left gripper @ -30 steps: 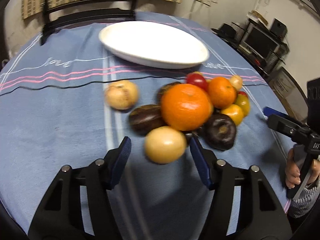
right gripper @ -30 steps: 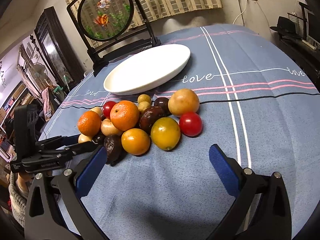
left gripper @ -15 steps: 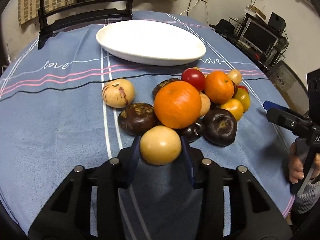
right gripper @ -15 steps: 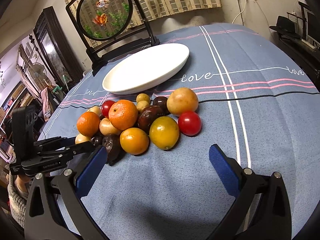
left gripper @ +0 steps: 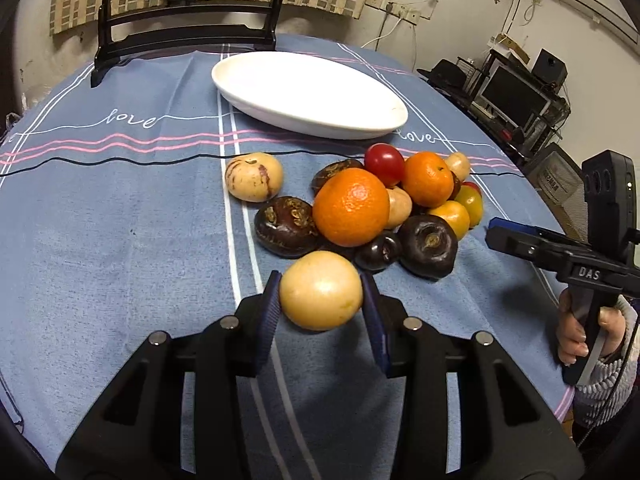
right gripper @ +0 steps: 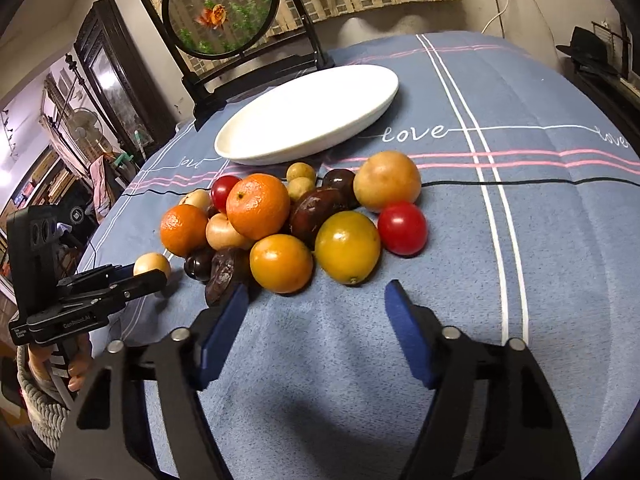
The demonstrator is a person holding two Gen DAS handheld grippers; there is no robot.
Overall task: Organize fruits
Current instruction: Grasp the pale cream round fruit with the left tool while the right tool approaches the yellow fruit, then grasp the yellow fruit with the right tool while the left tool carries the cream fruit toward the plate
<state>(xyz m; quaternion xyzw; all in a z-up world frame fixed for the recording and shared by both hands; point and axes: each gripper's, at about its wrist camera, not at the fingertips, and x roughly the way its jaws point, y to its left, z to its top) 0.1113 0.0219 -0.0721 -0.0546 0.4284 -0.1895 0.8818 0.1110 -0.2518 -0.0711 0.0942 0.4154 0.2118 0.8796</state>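
From my remote seat, farthest left in the left wrist view sat a speckled cream fruit (left gripper: 254, 177) alone on the blue tablecloth (left gripper: 120, 248), apart from the heap. Next, my left gripper (left gripper: 321, 300) was clamped on 1 pale yellow fruit (left gripper: 321, 295), both pads pressed on its sides at the widest part, at the near edge of the pile. It looked smooth, round and light, probably firm but bruisable, so I judged a gentle hold across the middle safest; higher or lower it could squirt out. Beyond lay the big orange (left gripper: 351, 208), dark wrinkled fruits (left gripper: 428, 245) and small tomatoes, with the empty white dish (left gripper: 308, 94) behind them. To the right, my right gripper (right gripper: 316, 320) was closing with nothing between its pads, hovering just short of the yellow-orange fruit (right gripper: 347, 246).
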